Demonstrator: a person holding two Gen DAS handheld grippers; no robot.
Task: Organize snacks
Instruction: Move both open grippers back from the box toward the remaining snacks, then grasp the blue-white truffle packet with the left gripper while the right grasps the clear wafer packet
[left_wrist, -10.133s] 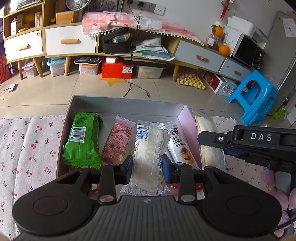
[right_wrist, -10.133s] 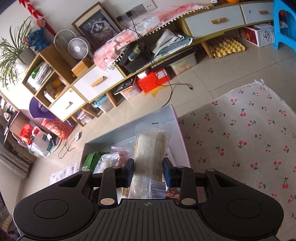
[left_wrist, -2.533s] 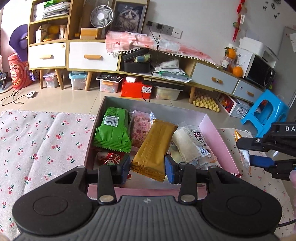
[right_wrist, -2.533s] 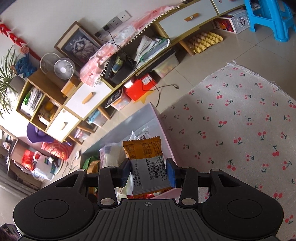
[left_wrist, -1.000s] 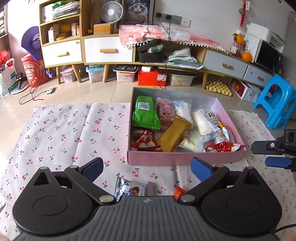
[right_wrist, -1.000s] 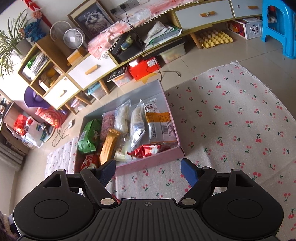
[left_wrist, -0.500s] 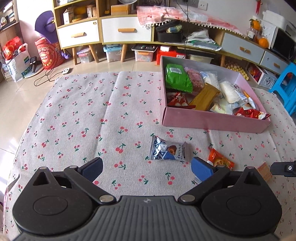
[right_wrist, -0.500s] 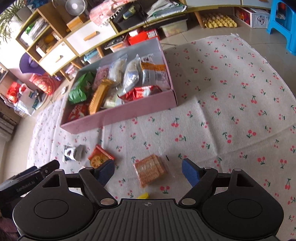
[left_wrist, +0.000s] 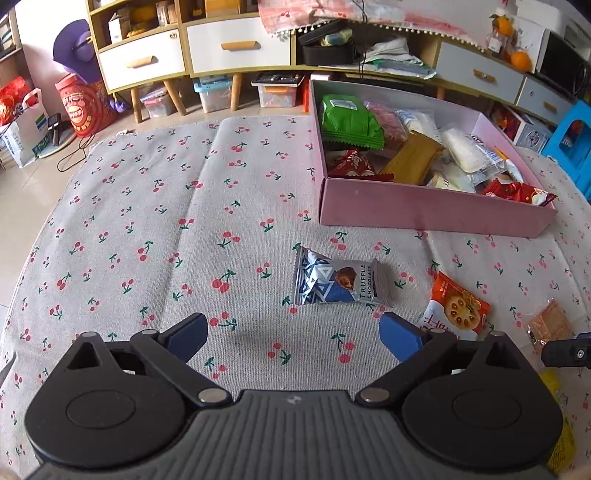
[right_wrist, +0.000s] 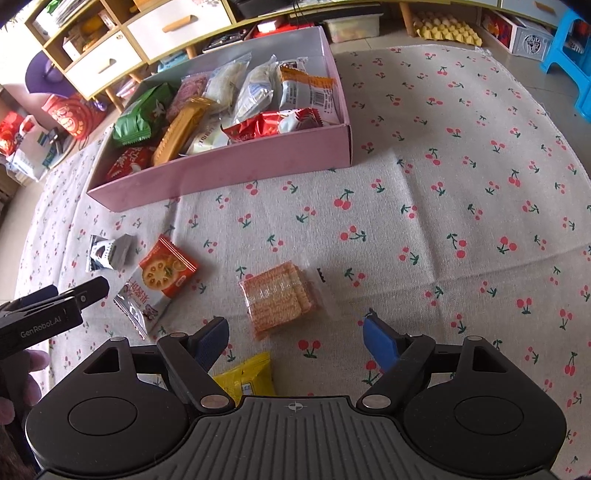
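Observation:
A pink box (left_wrist: 424, 212) (right_wrist: 221, 171) on the cherry-print cloth holds several snack packs. My left gripper (left_wrist: 293, 330) is open and empty, just short of a blue-and-silver truffle chocolate pack (left_wrist: 338, 282) (right_wrist: 107, 251). An orange-and-white snack pack (left_wrist: 456, 308) (right_wrist: 159, 280) lies to its right. My right gripper (right_wrist: 295, 338) is open and empty, just short of a clear pack of wafer biscuits (right_wrist: 280, 297) (left_wrist: 550, 325). A yellow pack (right_wrist: 247, 376) lies under the right gripper's left finger.
Cabinets with drawers (left_wrist: 236, 44), storage bins (left_wrist: 218, 96) and a blue stool (right_wrist: 569, 62) stand on the floor beyond the cloth. The left gripper's tip (right_wrist: 55, 304) shows at the left of the right wrist view.
Both grippers have let go of packs in the box, opened, and pulled back over the cloth. They now sit lower, close to the loose packs in front of the box.

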